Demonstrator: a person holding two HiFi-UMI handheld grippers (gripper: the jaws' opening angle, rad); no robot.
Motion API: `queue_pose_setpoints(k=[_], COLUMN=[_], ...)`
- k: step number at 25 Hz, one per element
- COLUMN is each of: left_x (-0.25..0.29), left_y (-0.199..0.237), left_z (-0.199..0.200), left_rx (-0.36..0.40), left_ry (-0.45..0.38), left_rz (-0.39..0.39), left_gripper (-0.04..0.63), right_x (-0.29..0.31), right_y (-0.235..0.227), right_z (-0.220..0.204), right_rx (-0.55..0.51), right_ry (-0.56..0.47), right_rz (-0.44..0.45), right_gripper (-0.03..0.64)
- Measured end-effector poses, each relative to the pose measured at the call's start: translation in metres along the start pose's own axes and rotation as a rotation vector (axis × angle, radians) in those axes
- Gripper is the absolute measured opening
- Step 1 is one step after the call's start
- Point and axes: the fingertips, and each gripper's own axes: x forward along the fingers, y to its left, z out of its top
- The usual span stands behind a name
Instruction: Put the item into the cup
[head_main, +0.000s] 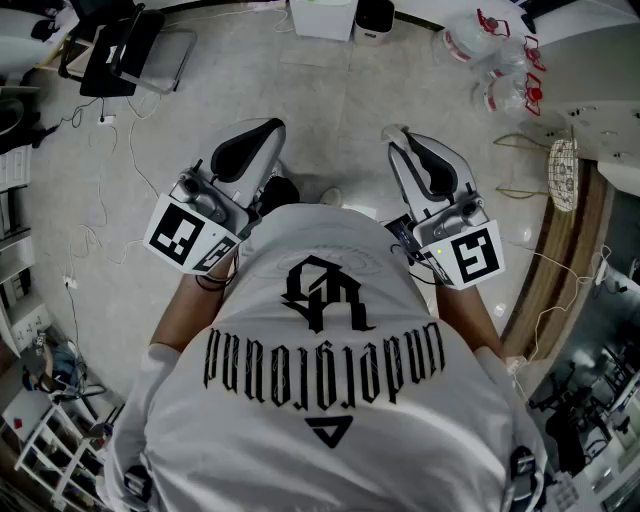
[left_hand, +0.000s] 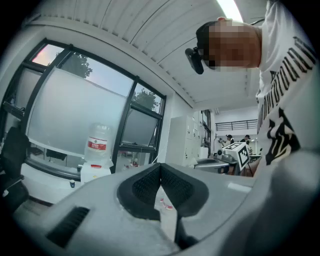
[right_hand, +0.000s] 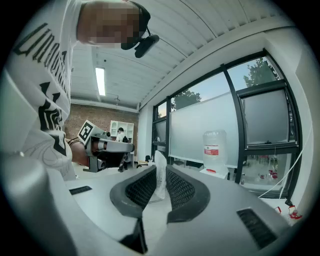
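A thin clear plastic piece (right_hand: 160, 161), perhaps a bag, is standing upright between my right gripper's (right_hand: 159, 174) jaws, which are pinching it. A water bottle (right_hand: 214, 150) is showing at two o'clock beyond it. At nine o'clock, my left gripper (left_hand: 161, 167) is holding its jaws together, empty.

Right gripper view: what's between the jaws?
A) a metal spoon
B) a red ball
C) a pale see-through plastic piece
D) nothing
C: in the right gripper view a pale, see-through plastic piece stands upright between the jaws of the right hand-held gripper, which are closed against it.
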Motion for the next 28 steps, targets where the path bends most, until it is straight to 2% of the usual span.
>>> queue_pose_setpoints(k=[12,22,28], left_x=[-0.004,0.002,-0.004], left_y=[-0.003,0.046,0.094], left_z=[-0.008,-0.01,-0.009], left_rx=[-0.02,-0.057,-0.069], left_ry=[0.015,0.016,0.012], left_rz=[0.009,0.026,0.025], left_gripper=[0.014,0.015,0.015], right_x=[0.001,0.041,0.088], right_y=[0.004,-0.008,-0.009], right_z=[-0.011,-0.007,-0.006], right_rx=[0.015,0.034,0.033], right_ry=[0.043,0.052,0.058], right_rz=[0.02,0.023,0.01], right_gripper=[0.063,0.063,0.063])
